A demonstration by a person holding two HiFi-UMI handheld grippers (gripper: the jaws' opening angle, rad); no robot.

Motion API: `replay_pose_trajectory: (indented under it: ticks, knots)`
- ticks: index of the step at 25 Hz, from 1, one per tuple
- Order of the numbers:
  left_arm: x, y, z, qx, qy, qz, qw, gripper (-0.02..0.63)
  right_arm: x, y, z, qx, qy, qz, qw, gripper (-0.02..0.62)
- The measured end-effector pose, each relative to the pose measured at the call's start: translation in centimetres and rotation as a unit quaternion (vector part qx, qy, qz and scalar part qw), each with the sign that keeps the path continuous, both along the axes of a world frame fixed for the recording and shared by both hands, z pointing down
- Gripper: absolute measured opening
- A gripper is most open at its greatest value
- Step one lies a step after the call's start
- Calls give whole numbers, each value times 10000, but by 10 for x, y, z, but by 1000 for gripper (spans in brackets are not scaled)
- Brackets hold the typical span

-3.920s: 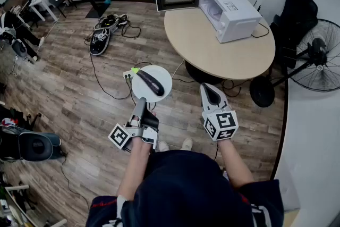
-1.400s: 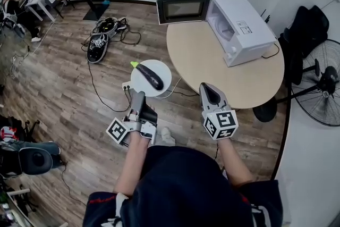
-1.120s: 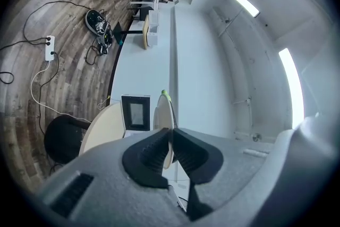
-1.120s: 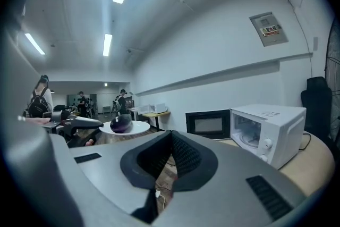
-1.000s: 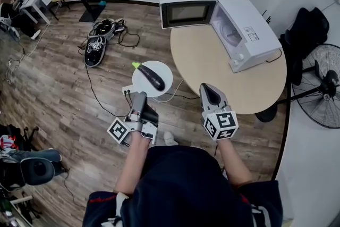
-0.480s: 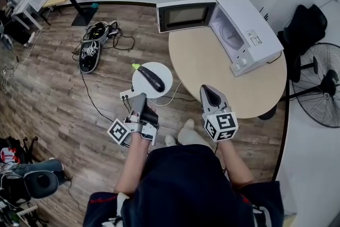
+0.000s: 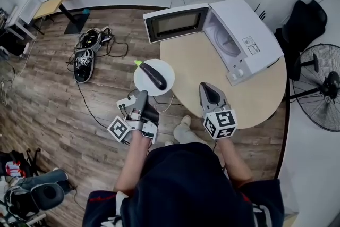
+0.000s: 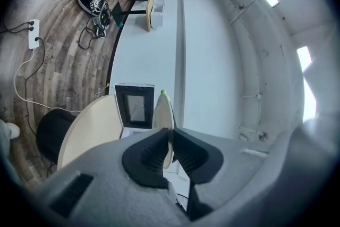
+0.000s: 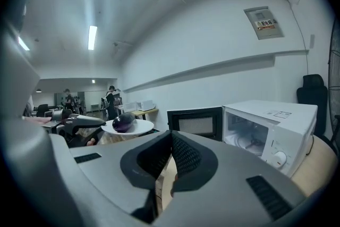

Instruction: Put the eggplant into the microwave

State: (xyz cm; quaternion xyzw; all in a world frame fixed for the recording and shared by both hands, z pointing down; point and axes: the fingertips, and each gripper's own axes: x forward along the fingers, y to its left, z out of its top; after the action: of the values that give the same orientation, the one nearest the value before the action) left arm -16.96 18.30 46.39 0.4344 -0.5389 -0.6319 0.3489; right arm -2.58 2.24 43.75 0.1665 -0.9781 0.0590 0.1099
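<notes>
A dark purple eggplant (image 7: 154, 75) with a green stem lies on a white plate (image 7: 161, 83). My left gripper (image 7: 142, 94) is shut on the plate's near rim and holds it level at the round table's left edge. In the left gripper view the plate (image 8: 165, 124) runs edge-on between the pads. The white microwave (image 7: 241, 40) stands on the table (image 7: 212, 74), its door (image 7: 175, 23) swung wide open and the turntable inside visible. My right gripper (image 7: 206, 86) is shut and empty over the table's near side. The right gripper view shows the eggplant (image 9: 124, 122) at left and the microwave (image 9: 271, 127) at right.
A standing fan (image 7: 319, 87) and a black garment (image 7: 305, 18) are right of the table. A power strip (image 7: 126, 105), cables and a dark bundle of gear (image 7: 85, 58) lie on the wood floor at left. A desk (image 7: 50, 1) stands by the far wall.
Both grippers have moved toward the table and microwave, which now appear closer. The plate with the eggplant has gone from over the floor to the table's left edge, still held.
</notes>
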Motion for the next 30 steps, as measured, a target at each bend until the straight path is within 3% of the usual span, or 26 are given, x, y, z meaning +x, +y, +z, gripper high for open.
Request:
replay_pose_trajectory:
  ticks: [7, 16, 30]
  knots:
    - [-20, -72, -6, -32, -4, 127, 9999, 37, -19, -63, -2, -104, 1, 66, 9999, 11]
    - [-18, -144, -7, -95, 9, 376, 9992, 37, -20, -121, 2, -275, -20, 195, 9994, 11]
    - [9, -192, 5, -179, 57, 824, 9964, 37, 9, -156, 19, -494, -5, 510, 9975, 11]
